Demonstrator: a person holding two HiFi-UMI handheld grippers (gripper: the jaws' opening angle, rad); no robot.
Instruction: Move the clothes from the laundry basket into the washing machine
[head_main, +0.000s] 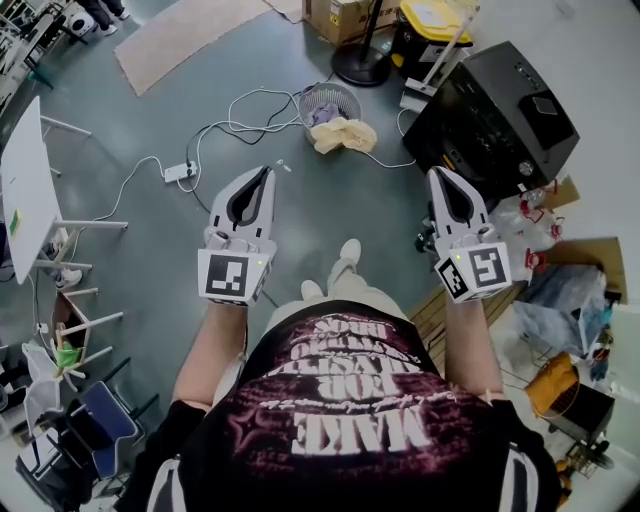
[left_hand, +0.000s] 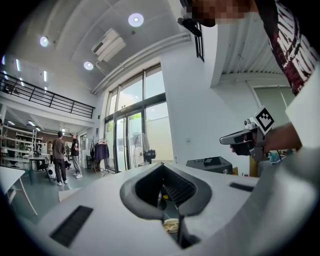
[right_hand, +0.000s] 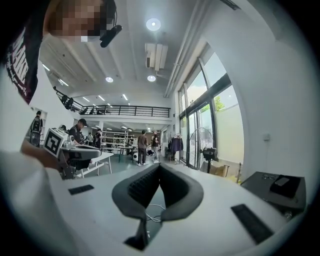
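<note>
Left tool (head_main: 268, 172) and right tool (head_main: 437, 173), both closed and empty, point toward the clothes (head_main: 345, 135) at the basket (head_main: 331, 93) ahead, seemingly poised to reach.

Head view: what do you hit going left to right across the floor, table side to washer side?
white table → power strip → left tool → laundry basket → washing machine

Left hand-held gripper (head_main: 268, 172) and right hand-held gripper (head_main: 436, 174): white, with black-and-white square-marker cubes. Laundry basket (head_main: 346, 94): grey mesh. Clothes (head_main: 345, 134): pale yellow, some purple. Washing machine (head_main: 495, 105): black. Floor (head_main: 150, 120): grey-blue.
</note>
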